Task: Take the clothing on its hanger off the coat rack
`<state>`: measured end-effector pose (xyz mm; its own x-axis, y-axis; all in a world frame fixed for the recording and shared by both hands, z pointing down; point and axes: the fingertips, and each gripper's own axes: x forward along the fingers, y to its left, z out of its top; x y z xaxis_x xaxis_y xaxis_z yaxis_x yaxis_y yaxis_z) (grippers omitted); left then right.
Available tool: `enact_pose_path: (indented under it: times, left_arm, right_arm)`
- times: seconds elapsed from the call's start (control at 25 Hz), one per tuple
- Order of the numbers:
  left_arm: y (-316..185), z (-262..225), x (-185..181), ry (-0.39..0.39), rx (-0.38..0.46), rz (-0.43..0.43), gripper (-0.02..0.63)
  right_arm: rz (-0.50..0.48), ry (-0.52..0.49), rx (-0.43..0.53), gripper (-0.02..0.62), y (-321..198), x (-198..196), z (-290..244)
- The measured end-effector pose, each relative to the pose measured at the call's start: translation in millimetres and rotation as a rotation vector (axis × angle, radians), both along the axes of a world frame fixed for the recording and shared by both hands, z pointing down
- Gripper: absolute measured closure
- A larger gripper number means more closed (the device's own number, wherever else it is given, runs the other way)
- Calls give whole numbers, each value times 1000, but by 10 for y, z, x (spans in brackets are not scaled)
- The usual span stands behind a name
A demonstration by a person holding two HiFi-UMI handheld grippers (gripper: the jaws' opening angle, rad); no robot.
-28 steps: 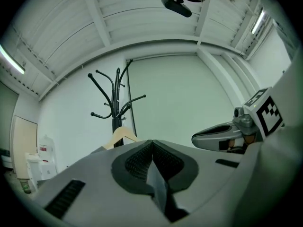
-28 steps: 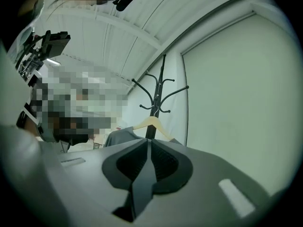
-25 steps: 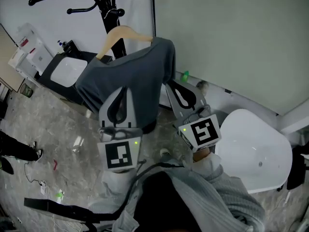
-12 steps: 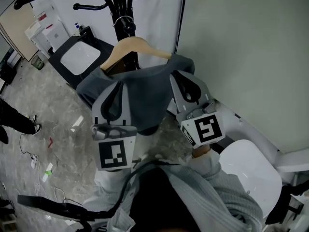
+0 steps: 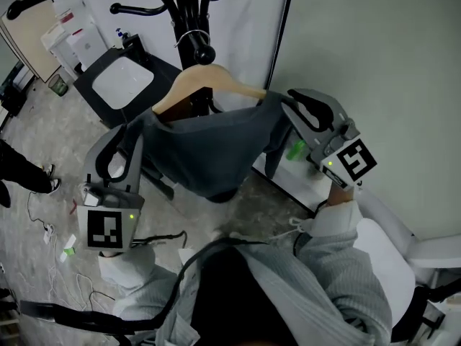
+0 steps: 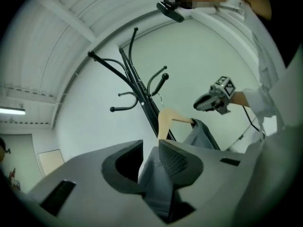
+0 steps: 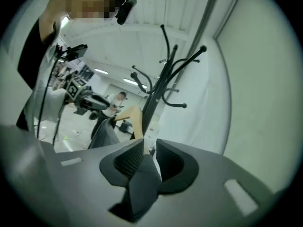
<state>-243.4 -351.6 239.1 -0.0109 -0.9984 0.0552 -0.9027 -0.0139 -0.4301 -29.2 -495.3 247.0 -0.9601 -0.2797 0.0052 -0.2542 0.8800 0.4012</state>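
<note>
Shows, from the head view, a grey shirt draped on a wooden hanger, with the hanger's wire hook up at a knob-tipped arm of the black coat rack; whether the hook bears on that arm, not clear. Shirt spread wide between the two grippers, hem sagging in the middle, above a grey stone-patterned floor.

Left gripper: low, at the shirt's left edge. Jaws opening, with a fold of grey cloth between the pads and filling the narrow gap; cloth held up on that side.

Right gripper: higher, at the shirt's right shoulder, just beside the hanger's end. Jaws opening, only a little apart, with a bunch of the same cloth pinched between them.

Beside the rack, a white-topped black stand; at lower right, a white seat. In the foreground, the person's pale grey knit sleeve.
</note>
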Motion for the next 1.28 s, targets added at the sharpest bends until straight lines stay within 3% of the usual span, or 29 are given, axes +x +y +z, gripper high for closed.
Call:
enact_pose_path:
  times: [0.16, 0.24, 0.36, 0.48, 0.72, 0.88, 1.04, 1.12, 1.28]
  left_arm:
    - [-141, 88, -66, -46, -138, 152, 453]
    - [-238, 140, -59, -37, -202, 243, 435]
    - [-432, 243, -42, -55, -283, 356, 423]
    - [-632, 303, -37, -63, -329, 417, 423]
    - [-785, 376, 117, -11, -423, 571, 423]
    - [-868, 341, 269, 49, -399, 652, 423]
    - [-931, 193, 367, 97, -301, 711, 432]
    - [-964, 121, 376, 114, -254, 721, 490]
    - [-966, 126, 390, 124, -268, 739, 511]
  right_arm:
    - [-259, 210, -24, 441, -47, -193, 128]
    - [-349, 286, -51, 423, -82, -293, 226]
    - [-449, 363, -108, 408, -135, -437, 353]
    - [-524, 411, -154, 408, -152, -568, 406]
    - [-651, 503, -198, 408, -27, -725, 359]
    - [-736, 502, -195, 413, 145, -870, 264]
    - [-744, 437, -197, 501, 127, -946, 182]
    - [-733, 416, -201, 528, 78, -952, 169]
    - [-731, 409, -201, 532, 53, -952, 162]
